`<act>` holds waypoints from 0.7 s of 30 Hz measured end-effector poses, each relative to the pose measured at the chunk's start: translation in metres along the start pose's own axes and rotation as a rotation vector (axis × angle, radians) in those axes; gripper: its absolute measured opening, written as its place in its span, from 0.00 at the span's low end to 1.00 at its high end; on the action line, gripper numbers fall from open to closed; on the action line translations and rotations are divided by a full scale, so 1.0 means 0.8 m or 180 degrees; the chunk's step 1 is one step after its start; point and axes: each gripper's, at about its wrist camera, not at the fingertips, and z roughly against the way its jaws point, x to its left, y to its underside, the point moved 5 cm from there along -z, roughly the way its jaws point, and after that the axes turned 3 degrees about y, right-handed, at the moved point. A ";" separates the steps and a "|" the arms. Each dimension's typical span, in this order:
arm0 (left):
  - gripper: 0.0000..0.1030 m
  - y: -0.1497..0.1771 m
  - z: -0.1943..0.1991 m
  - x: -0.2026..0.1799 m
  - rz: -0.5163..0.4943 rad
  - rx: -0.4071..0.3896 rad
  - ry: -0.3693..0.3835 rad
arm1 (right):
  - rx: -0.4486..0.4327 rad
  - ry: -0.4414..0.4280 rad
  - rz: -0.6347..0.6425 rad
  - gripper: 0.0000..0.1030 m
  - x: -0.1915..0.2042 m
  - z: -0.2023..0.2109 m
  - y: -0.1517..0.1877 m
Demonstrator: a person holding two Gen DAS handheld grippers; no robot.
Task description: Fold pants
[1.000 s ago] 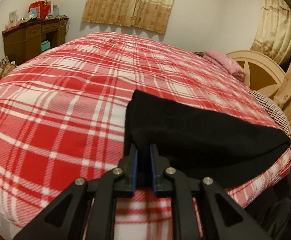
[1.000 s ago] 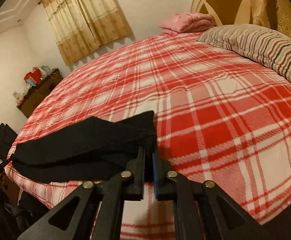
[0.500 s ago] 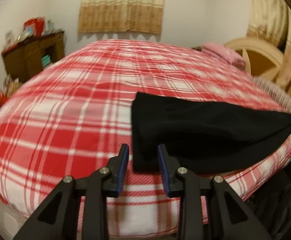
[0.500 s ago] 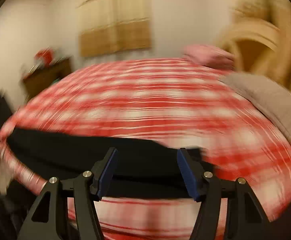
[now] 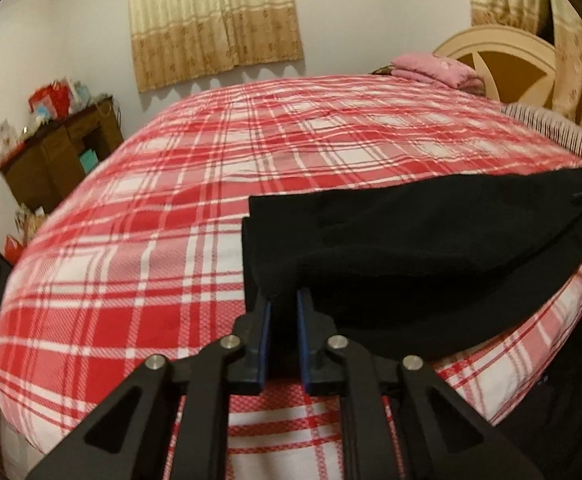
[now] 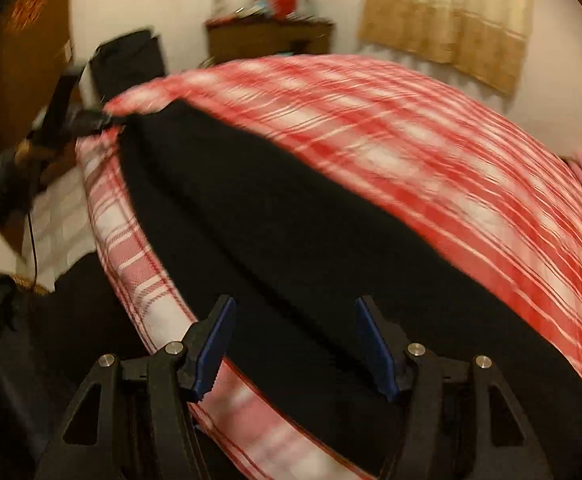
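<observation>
Now the black pants (image 5: 431, 248) lie folded lengthwise along the near edge of the bed (image 5: 195, 208), stretching ahead and to the right of the left hand-held gripper (image 5: 282, 308). Its jaws have just been closing and now pinch the near corner of the pants' end, nearly shut on the fabric. For a clean next fold, likely best to keep that corner taut and get an equal grip on the far end before lifting. The right hand-held gripper (image 6: 295, 312) hovers over the middle of the pants, jaws wide, having just been opening, cloth below but not gripped. View is blurred.
</observation>
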 end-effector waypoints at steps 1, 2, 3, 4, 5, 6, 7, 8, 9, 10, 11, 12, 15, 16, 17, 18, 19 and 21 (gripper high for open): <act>0.10 -0.001 0.000 0.000 -0.0018 -0.0013 -0.0003 | 0.0034 0.0078 0.0118 0.61 0.012 -0.015 -0.003; 0.09 -0.002 0.001 0.000 -0.0025 -0.0033 0.0002 | 0.0056 0.0111 0.0185 0.61 0.018 -0.024 -0.006; 0.09 -0.004 0.001 0.001 -0.0030 -0.0048 0.0014 | 0.0085 0.0125 0.0278 0.61 0.027 -0.035 -0.007; 0.09 -0.006 0.001 0.002 -0.0027 -0.0059 0.0017 | 0.0102 0.0136 0.0333 0.60 0.032 -0.043 -0.007; 0.09 -0.008 0.001 0.005 -0.0002 -0.0073 0.0035 | 0.0137 0.0178 0.0417 0.56 0.037 -0.052 -0.007; 0.09 -0.009 0.002 0.007 0.0025 -0.0084 0.0078 | 0.0199 0.0249 0.0503 0.44 0.039 -0.061 -0.006; 0.09 -0.010 0.002 0.009 0.0045 -0.0088 0.0129 | 0.0255 0.0296 0.0538 0.41 0.038 -0.066 -0.006; 0.09 -0.010 0.003 0.011 0.0057 -0.0080 0.0176 | 0.0268 0.0289 0.0515 0.41 0.036 -0.069 -0.007; 0.09 -0.010 0.003 0.012 0.0063 -0.0073 0.0202 | 0.0262 0.0244 0.0454 0.41 0.032 -0.069 -0.010; 0.09 -0.010 0.002 0.011 0.0068 -0.0069 0.0217 | 0.0266 0.0230 0.0420 0.35 0.029 -0.069 -0.011; 0.10 -0.008 0.002 0.010 0.0078 -0.0059 0.0249 | 0.0273 0.0230 0.0403 0.32 0.028 -0.069 -0.012; 0.10 -0.007 0.002 0.010 0.0094 -0.0042 0.0284 | 0.0279 0.0212 0.0378 0.30 0.026 -0.069 -0.013; 0.12 -0.004 0.002 0.010 0.0103 -0.0028 0.0263 | 0.0303 0.0170 0.0370 0.25 0.026 -0.068 -0.012; 0.17 -0.005 0.003 0.012 0.0130 -0.0039 0.0246 | 0.0298 0.0177 0.0387 0.24 0.028 -0.068 -0.011; 0.19 -0.006 0.004 0.015 0.0173 -0.0056 0.0242 | 0.0296 0.0184 0.0393 0.23 0.029 -0.069 -0.013; 0.20 -0.008 0.004 0.018 0.0225 -0.0068 0.0264 | 0.0293 0.0184 0.0396 0.21 0.030 -0.069 -0.013; 0.21 -0.009 0.004 0.019 0.0245 -0.0085 0.0267 | 0.0286 0.0182 0.0400 0.21 0.031 -0.068 -0.014; 0.21 -0.011 0.003 0.016 0.0177 -0.0090 0.0230 | 0.0279 0.0184 0.0404 0.20 0.031 -0.069 -0.015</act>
